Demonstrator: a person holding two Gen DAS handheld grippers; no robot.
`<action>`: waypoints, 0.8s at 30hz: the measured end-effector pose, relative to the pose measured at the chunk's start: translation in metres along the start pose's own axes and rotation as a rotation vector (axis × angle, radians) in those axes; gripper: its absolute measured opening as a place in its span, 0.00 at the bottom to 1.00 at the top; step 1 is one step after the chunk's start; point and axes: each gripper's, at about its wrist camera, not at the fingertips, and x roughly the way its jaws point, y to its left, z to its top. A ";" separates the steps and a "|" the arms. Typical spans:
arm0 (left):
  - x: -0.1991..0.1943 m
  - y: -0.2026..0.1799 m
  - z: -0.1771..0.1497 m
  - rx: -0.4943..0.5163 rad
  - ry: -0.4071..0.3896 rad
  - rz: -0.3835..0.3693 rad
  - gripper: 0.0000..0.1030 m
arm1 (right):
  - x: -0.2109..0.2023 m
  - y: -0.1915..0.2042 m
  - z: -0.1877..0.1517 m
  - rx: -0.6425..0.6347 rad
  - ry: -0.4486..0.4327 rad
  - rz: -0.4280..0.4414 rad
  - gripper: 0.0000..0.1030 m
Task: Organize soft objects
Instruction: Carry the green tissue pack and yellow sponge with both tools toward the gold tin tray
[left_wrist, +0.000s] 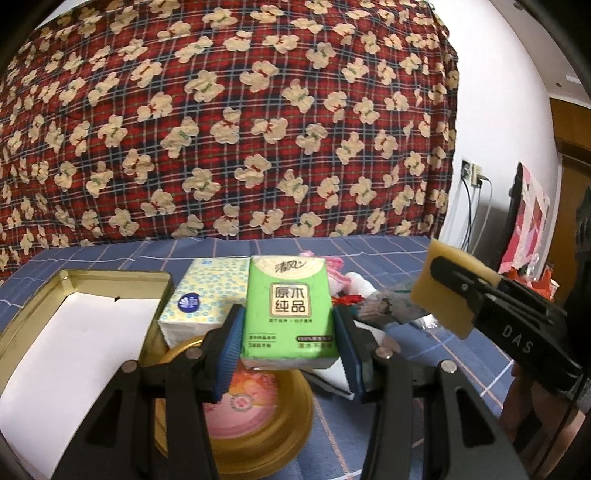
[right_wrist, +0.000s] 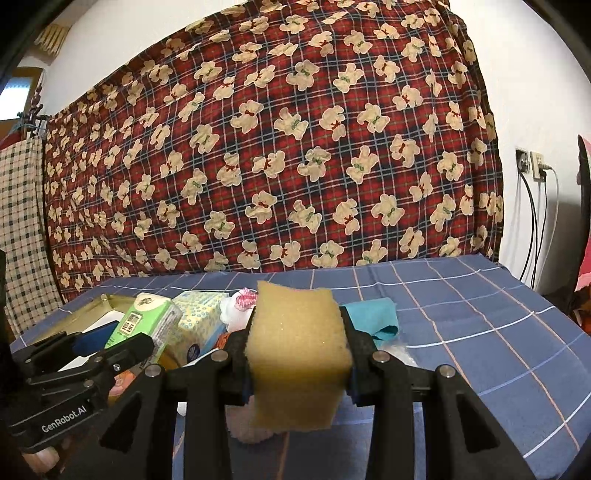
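Nearest, the left gripper (left_wrist: 288, 332) is clamped on a green tissue pack (left_wrist: 288, 310), its blue pads pressing the pack's two long sides and holding it upright above a round gold tin lid (left_wrist: 258, 424) with a pink picture on it. Likewise the right gripper (right_wrist: 299, 354) is closed tight on a yellow sponge (right_wrist: 299, 350), which bulges out above and below the pads and is lifted off the bed. Just behind the green pack, a white tissue pack (left_wrist: 199, 295) with blue dots lies on the blue checked bedspread (left_wrist: 424, 387), touching the corner of a gold tin tray (left_wrist: 110, 275) with a white inside, which sits toward the bed's left edge. Beside these, toward the middle of the bed, a small heap of soft things includes a white-and-pink piece (right_wrist: 240, 299) and a teal cloth (right_wrist: 373, 314). Farther back, along the bed's far edge, a red plaid blanket (right_wrist: 277, 147) printed with cream bears hangs upright against the white wall (right_wrist: 535, 92).
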 end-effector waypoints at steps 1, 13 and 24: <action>-0.001 0.002 0.000 -0.005 -0.003 0.004 0.46 | 0.000 0.001 0.000 -0.005 -0.004 -0.005 0.38; -0.006 0.012 0.000 -0.032 -0.039 0.056 0.46 | 0.005 0.011 0.001 -0.029 -0.017 -0.017 0.38; -0.010 0.022 0.001 -0.063 -0.061 0.097 0.46 | 0.015 0.020 0.006 -0.050 -0.014 -0.013 0.38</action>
